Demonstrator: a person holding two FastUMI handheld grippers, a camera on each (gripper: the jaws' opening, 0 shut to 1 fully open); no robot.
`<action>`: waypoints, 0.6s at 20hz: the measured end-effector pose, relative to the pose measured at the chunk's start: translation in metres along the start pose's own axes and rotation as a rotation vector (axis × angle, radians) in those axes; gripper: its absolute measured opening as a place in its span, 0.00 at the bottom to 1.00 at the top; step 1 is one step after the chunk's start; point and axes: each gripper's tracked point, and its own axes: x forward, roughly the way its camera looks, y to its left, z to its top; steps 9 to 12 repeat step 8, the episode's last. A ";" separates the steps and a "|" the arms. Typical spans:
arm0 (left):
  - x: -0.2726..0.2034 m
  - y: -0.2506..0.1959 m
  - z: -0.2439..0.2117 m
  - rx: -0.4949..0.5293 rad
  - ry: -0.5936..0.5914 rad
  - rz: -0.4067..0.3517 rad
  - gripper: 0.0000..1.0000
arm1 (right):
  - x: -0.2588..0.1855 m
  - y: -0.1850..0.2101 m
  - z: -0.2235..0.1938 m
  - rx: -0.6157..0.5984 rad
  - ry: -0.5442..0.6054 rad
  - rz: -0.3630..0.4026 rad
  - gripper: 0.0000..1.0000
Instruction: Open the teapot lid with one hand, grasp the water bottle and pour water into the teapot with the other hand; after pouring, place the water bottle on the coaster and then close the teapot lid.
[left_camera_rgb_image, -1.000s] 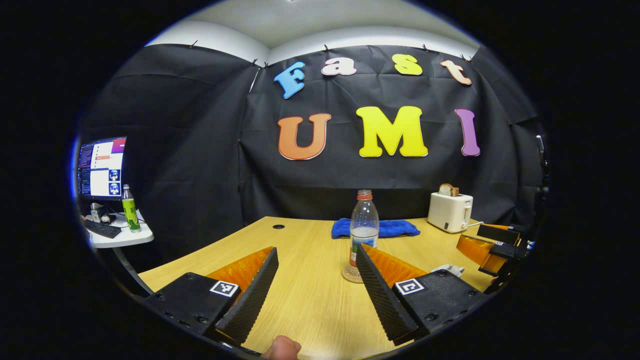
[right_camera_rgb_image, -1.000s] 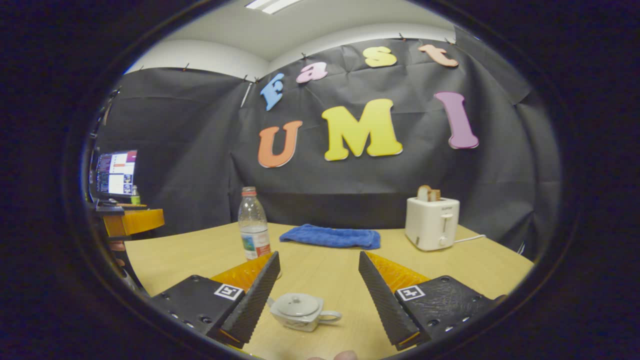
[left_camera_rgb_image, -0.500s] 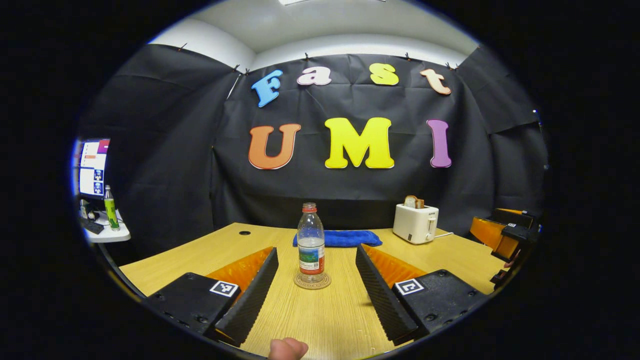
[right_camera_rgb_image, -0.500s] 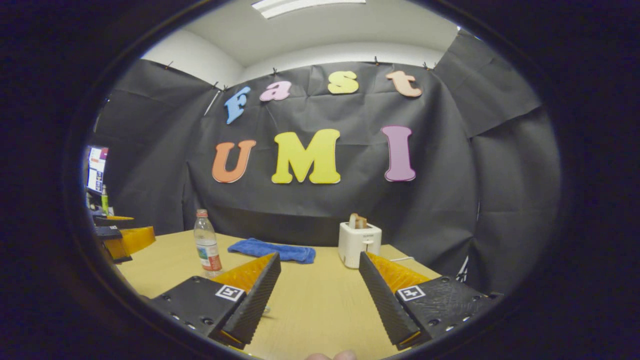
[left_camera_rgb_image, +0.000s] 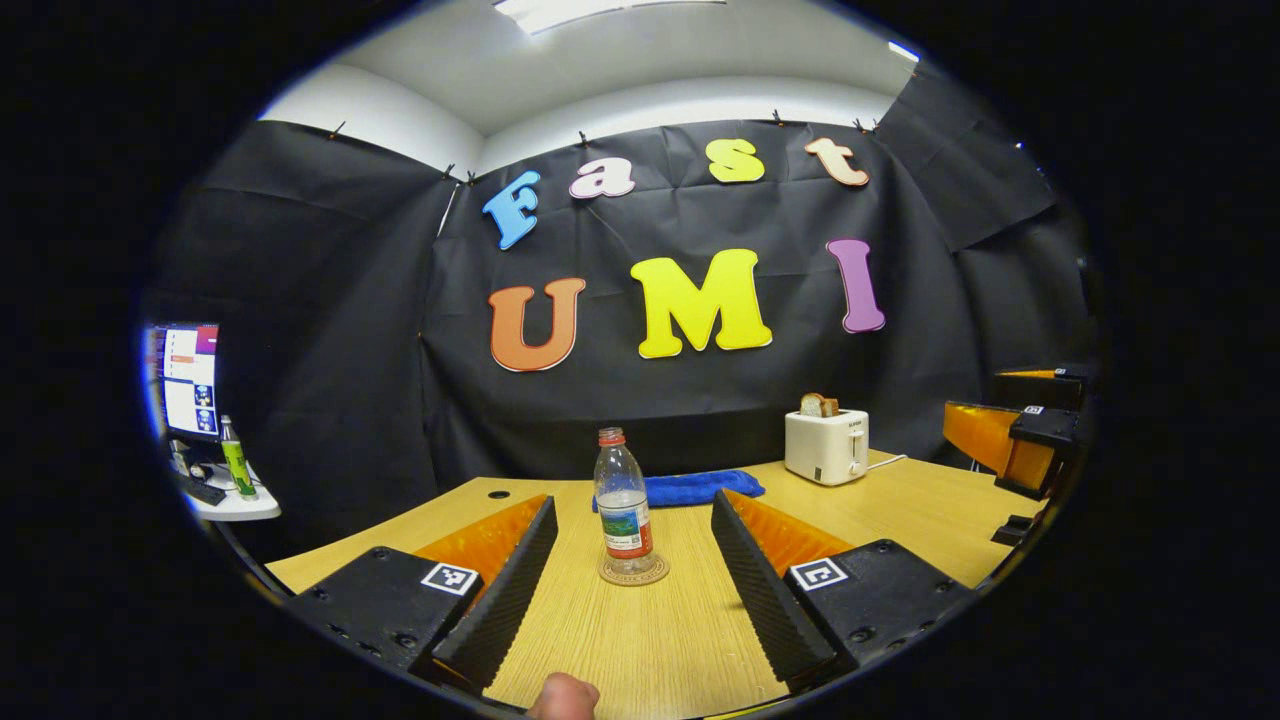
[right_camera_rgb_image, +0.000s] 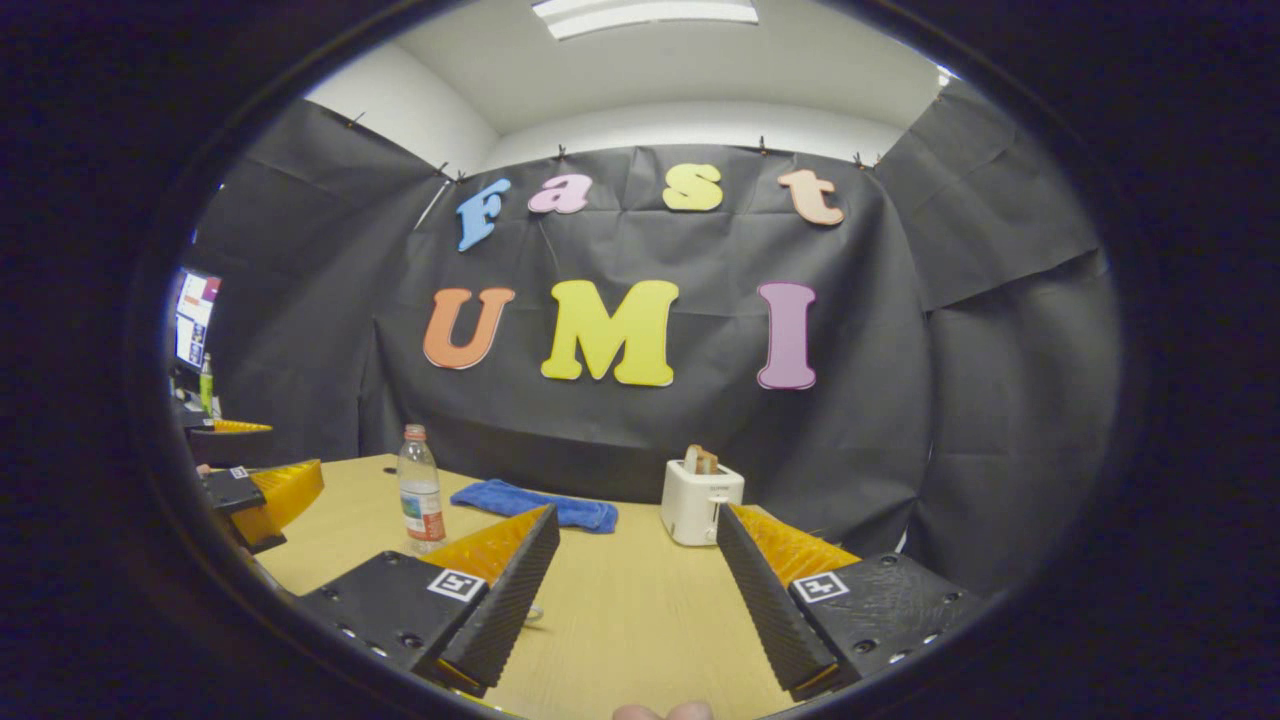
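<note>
Fingers of your left gripper (left_camera_rgb_image: 630, 590) are spread wide with nothing between them, and your right gripper (right_camera_rgb_image: 635, 600) stands just as open and empty above the table (right_camera_rgb_image: 620, 620). Ahead of the left one the water bottle (left_camera_rgb_image: 623, 505) stands upright on its coaster (left_camera_rgb_image: 632, 572), capped and partly full (so light, thin-walled and slick, I judge). Take it around the labelled middle and squeeze gently, since the plastic likely buckles; farther back lie the blue cloth (left_camera_rgb_image: 698, 487) and the toaster (left_camera_rgb_image: 826, 447).

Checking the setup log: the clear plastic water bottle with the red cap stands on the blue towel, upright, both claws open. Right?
Not quite. In the left gripper view the clear plastic water bottle stands upright on the round woven coaster; the blue towel lies behind it. Both claws are open.
</note>
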 end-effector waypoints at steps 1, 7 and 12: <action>-0.002 -0.001 0.001 0.003 0.000 -0.002 0.97 | -0.001 0.004 -0.001 -0.004 -0.001 0.006 0.95; -0.005 0.001 0.005 0.010 -0.013 -0.014 0.97 | -0.008 0.021 0.002 -0.012 -0.003 0.011 0.96; -0.005 0.003 0.004 0.007 -0.010 -0.012 0.97 | -0.008 0.022 0.004 -0.016 -0.008 0.010 0.94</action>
